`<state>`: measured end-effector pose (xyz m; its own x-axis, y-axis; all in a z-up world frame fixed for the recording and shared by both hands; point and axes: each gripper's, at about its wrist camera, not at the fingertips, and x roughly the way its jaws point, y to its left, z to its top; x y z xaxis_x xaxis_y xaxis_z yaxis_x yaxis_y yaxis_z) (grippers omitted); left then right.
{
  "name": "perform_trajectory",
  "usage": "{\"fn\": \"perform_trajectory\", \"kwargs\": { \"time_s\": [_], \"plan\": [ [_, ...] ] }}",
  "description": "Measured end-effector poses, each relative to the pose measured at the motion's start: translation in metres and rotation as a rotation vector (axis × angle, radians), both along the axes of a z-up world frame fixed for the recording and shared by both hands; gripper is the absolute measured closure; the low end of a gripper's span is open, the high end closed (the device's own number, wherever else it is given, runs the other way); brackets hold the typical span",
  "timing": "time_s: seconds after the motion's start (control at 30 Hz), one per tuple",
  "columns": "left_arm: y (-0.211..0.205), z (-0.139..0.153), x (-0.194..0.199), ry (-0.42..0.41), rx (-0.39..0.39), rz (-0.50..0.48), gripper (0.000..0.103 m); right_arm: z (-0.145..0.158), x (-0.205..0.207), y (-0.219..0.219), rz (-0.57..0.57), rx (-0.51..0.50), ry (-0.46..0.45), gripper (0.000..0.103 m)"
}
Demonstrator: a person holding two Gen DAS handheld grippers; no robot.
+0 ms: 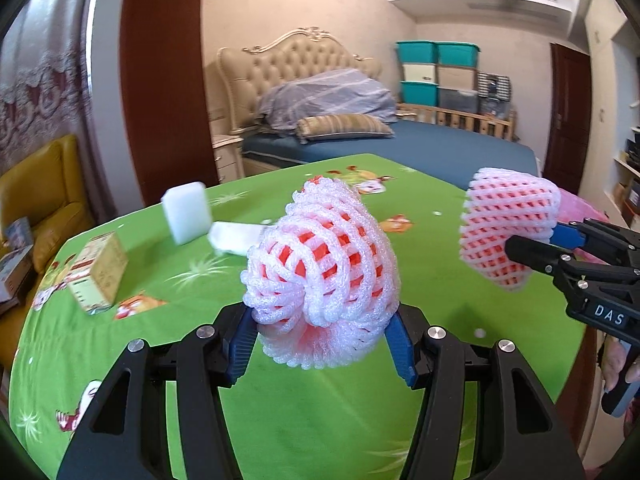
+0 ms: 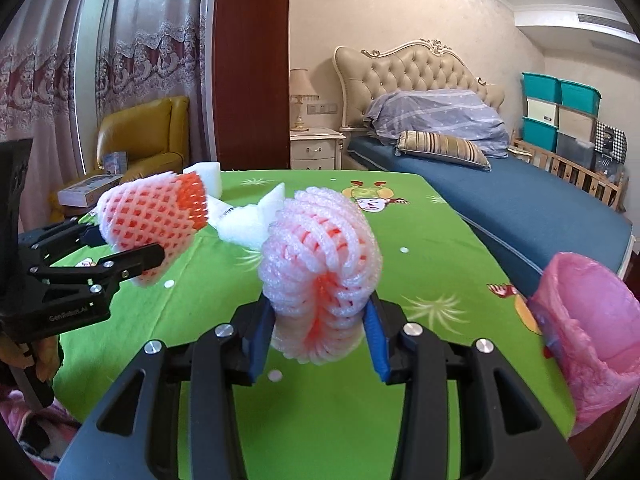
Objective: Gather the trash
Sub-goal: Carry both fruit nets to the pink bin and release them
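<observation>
My left gripper (image 1: 322, 344) is shut on a pink-and-white foam fruit net (image 1: 320, 280) and holds it above the green table (image 1: 320, 420). My right gripper (image 2: 320, 340) is shut on a second foam fruit net (image 2: 320, 272), also lifted above the table. Each gripper shows in the other's view: the right one (image 1: 532, 252) at the right with its net (image 1: 508, 228), the left one (image 2: 132, 256) at the left with its net (image 2: 152, 216). A pink trash bag (image 2: 588, 336) hangs open at the table's right edge.
White foam blocks (image 1: 188, 212) and a crumpled white wrapper (image 1: 236, 238) lie on the far side of the table. A small cardboard box (image 1: 100, 276) stands at its left edge. A yellow armchair (image 2: 140, 136) and a bed (image 2: 500, 200) stand beyond.
</observation>
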<state>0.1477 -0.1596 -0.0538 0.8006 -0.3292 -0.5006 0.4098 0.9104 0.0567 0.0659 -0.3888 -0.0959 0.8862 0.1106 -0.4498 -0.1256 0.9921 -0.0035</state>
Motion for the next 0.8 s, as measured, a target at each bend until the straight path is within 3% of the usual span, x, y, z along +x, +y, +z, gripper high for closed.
{"fn": "perform_trajectory", "kwargs": {
  "time_s": [0.43, 0.8],
  "plan": [
    [-0.074, 0.014, -0.008, -0.029, 0.053, -0.174, 0.049, 0.012, -0.039, -0.06, -0.121, -0.005, -0.055, 0.062],
    [-0.174, 0.03, -0.009, 0.002, 0.038, -0.377, 0.048, 0.019, -0.078, -0.171, -0.336, 0.031, -0.09, 0.061]
  ]
}}
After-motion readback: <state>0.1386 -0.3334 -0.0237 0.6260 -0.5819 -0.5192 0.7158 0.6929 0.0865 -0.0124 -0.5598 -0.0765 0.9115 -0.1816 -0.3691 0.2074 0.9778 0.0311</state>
